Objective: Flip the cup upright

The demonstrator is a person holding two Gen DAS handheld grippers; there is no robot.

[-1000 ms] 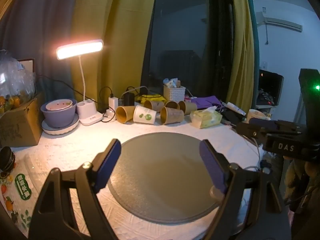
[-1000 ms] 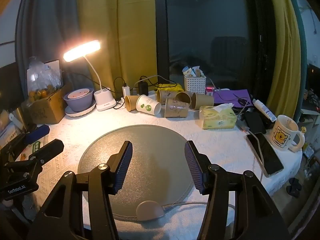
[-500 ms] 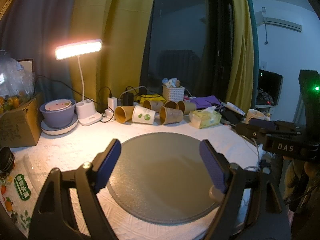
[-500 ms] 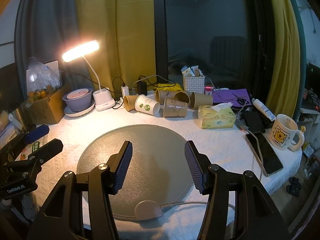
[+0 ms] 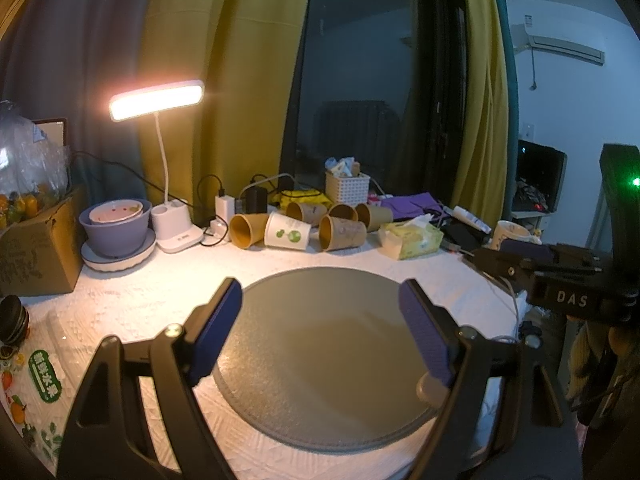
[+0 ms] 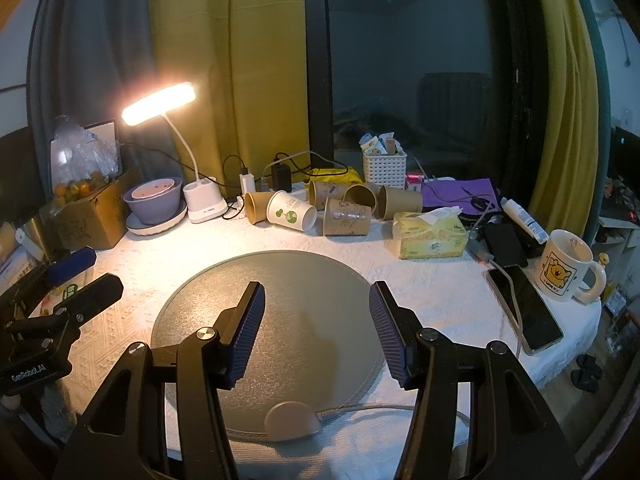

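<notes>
Several paper cups lie on their sides in a cluster at the back of the table: a white cup with green print (image 5: 289, 232) (image 6: 291, 212) and brown cups (image 5: 342, 233) (image 6: 347, 217) around it. My left gripper (image 5: 320, 326) is open and empty above the near part of the round grey mat (image 5: 320, 344). My right gripper (image 6: 317, 330) is open and empty above the same mat (image 6: 280, 280). Both are well short of the cups. The left gripper also shows at the left edge of the right wrist view (image 6: 76, 280), and the right gripper at the right of the left wrist view (image 5: 516, 260).
A lit desk lamp (image 5: 158, 98), a purple bowl on a plate (image 5: 116, 232), a cardboard box (image 5: 36, 248), a white basket (image 6: 385, 166), a tissue pack (image 6: 430, 236), a phone (image 6: 524, 308) and a mug (image 6: 566, 266) stand around the table's rim.
Both views have shifted only slightly; the cups sit a little farther up in the frames. Both grippers stay open and empty.
</notes>
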